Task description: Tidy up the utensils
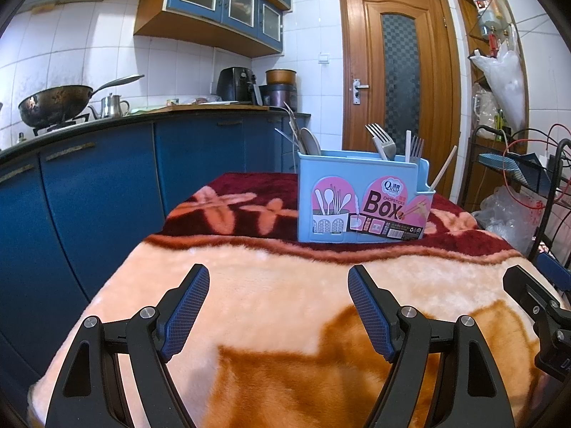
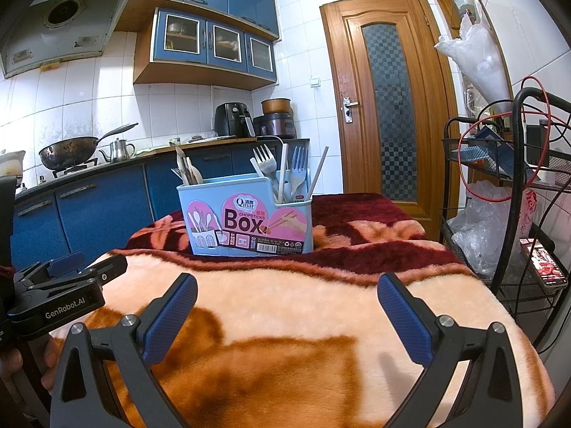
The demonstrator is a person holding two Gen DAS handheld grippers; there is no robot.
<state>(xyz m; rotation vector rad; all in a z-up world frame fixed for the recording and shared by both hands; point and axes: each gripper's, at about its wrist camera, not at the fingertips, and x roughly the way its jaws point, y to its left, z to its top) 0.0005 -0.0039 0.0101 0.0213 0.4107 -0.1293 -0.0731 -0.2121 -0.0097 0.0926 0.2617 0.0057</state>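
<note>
Blanket (image 1: 285, 285) bare between tongs and box (image 1: 360, 199).

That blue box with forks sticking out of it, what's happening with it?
A person holds a two-finger tool in each hand over a blanket-covered table. The left tool and right tool are both open and empty, aimed toward the blue box but apart from it. Forks, spoons and chopsticks already stand inside it. No loose utensils show on the blanket.

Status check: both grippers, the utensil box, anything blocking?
Left hand-held gripper open, empty. Right hand-held gripper open, empty. Blue utensil box upright on blanket, forks and spoons inside. Path clear.
</note>
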